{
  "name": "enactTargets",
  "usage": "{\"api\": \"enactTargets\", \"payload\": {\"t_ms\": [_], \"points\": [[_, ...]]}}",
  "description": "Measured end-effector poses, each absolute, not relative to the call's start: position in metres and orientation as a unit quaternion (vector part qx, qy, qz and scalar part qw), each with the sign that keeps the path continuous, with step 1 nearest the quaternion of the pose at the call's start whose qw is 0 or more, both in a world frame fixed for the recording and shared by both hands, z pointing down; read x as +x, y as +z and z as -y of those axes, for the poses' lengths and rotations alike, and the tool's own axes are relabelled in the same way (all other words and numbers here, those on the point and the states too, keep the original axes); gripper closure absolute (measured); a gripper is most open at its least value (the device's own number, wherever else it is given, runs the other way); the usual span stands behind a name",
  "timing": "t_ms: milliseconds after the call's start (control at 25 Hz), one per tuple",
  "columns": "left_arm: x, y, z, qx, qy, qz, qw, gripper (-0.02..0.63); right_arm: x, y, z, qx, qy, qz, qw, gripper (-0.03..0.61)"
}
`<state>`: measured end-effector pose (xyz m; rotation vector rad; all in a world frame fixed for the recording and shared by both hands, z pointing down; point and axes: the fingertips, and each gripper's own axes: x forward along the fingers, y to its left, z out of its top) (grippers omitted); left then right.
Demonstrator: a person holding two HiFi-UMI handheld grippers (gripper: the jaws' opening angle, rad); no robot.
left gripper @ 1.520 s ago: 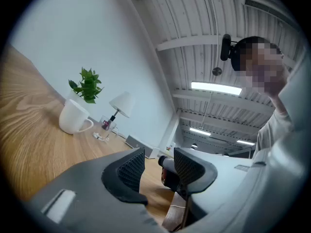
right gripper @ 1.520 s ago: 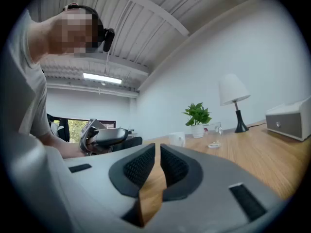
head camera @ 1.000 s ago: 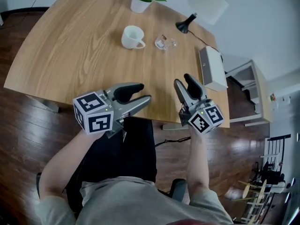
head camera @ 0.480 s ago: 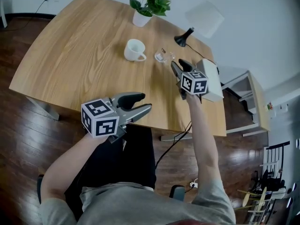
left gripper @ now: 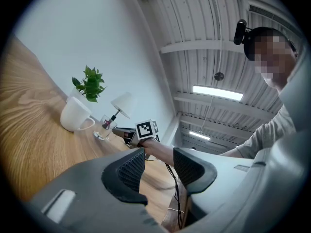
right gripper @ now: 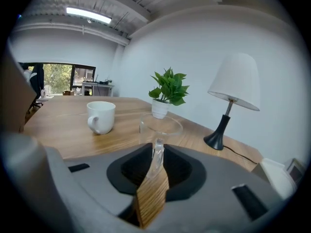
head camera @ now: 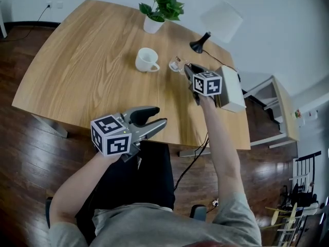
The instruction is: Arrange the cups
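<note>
A clear glass cup [head camera: 176,65] stands on the wooden table [head camera: 77,60] just right of a white mug [head camera: 146,59]. My right gripper [head camera: 186,69] reaches in from the right; its jaws have just been closing and now pinch the glass cup's handle [right gripper: 156,152], with the cup's bowl [right gripper: 160,126] right ahead. The white mug [right gripper: 101,115] stands off to the left of it, handle towards me. My left gripper [head camera: 157,116] hovers over the table's near edge, open with nothing between its fingers [left gripper: 127,168].
A potted plant [head camera: 160,6] stands at the table's far edge, a black-based lamp [head camera: 198,44] with a white shade to its right. A white box [head camera: 231,89] lies by the right edge, close to my right arm. A cable hangs below the table.
My right gripper went from the table's near edge forward to the glass cup and closed there. The left gripper stayed where it was.
</note>
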<state>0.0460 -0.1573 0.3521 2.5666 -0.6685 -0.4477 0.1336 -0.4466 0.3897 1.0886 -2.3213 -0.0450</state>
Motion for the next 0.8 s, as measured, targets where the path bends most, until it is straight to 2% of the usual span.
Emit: {"api": "enactTargets", "payload": {"t_ms": [480, 800], "points": [[0.044, 0.351, 0.156, 0.930, -0.163, 0.240, 0.226, 0.431, 0.146, 0.370, 0.427, 0.397, 0.055, 0.897, 0.184, 0.511], [0.040, 0.351, 0.157, 0.929, -0.165, 0.242, 0.225, 0.433, 0.232, 0.314, 0.430, 0.450, 0.033, 0.881, 0.139, 0.511]]}}
